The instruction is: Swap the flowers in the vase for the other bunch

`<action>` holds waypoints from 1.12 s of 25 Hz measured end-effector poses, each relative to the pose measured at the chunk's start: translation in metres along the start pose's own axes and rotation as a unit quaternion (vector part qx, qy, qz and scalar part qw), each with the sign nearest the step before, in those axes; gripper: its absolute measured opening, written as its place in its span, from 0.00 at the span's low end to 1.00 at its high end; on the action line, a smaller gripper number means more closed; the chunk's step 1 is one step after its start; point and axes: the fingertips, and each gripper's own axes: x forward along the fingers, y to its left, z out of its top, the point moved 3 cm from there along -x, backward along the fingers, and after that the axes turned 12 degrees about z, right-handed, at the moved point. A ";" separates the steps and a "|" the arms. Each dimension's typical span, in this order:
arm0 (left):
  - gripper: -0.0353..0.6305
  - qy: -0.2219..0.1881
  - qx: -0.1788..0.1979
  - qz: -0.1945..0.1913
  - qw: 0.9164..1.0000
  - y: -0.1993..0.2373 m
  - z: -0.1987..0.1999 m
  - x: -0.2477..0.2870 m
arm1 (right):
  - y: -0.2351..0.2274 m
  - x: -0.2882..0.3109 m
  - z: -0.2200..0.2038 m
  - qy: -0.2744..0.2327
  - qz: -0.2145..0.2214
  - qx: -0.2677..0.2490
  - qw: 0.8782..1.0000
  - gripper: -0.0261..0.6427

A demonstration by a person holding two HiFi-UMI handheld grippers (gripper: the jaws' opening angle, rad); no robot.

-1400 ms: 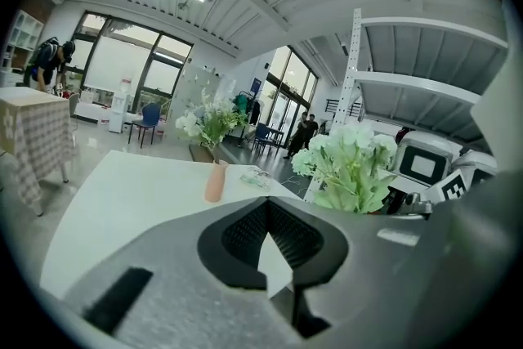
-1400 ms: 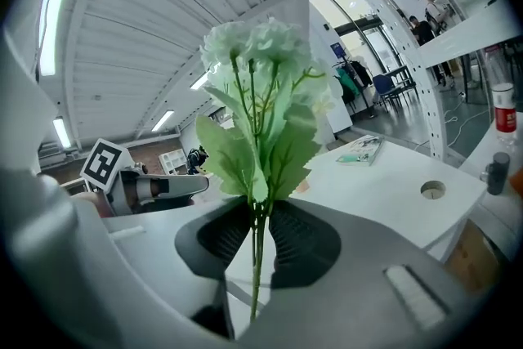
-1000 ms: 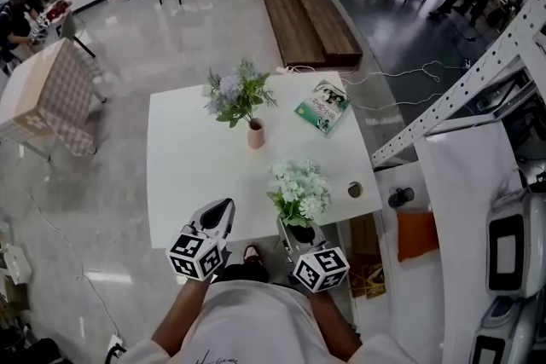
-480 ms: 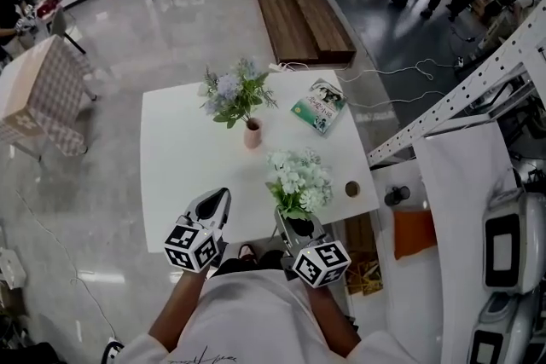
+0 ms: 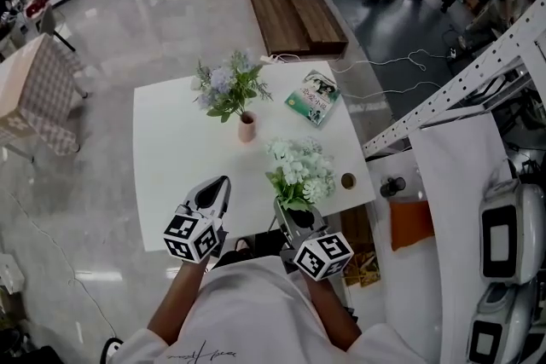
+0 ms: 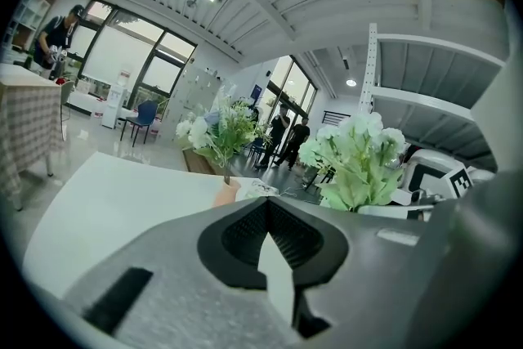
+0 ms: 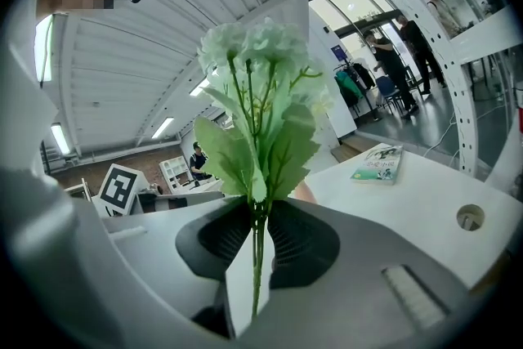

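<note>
Right gripper view: right gripper [image 7: 257, 257] clamped narrow on the green stems of the white bunch [image 7: 260, 86]; blooms upright above the jaws.
Left gripper [image 6: 270, 217]: jaws pressed together, nothing between them; a little further in over the surface [image 5: 171, 153] than a second ago.
White bunch: over the near edge, same grip as before.
Vase [image 5: 246, 129]: mid-surface, well apart from both grippers, unmoved; lavender bunch [image 5: 225, 86] still in it.
Book [image 5: 312, 96]: far right corner.

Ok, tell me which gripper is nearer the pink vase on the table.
Left. The left gripper, shut and empty, is at the near edge of the table, in front of the vase. The right gripper, holding the white bunch, is further off to the vase's right.
</note>
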 end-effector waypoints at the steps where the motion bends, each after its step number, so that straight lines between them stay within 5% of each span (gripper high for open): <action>1: 0.04 -0.001 0.000 -0.001 1.000 0.001 0.002 0.003 | -0.001 0.003 0.003 -0.002 0.001 -0.003 1.000 0.14; 28: 0.09 -0.005 -0.016 0.023 1.000 0.022 0.026 0.090 | -0.054 0.051 0.038 0.035 0.012 -0.008 0.999 0.14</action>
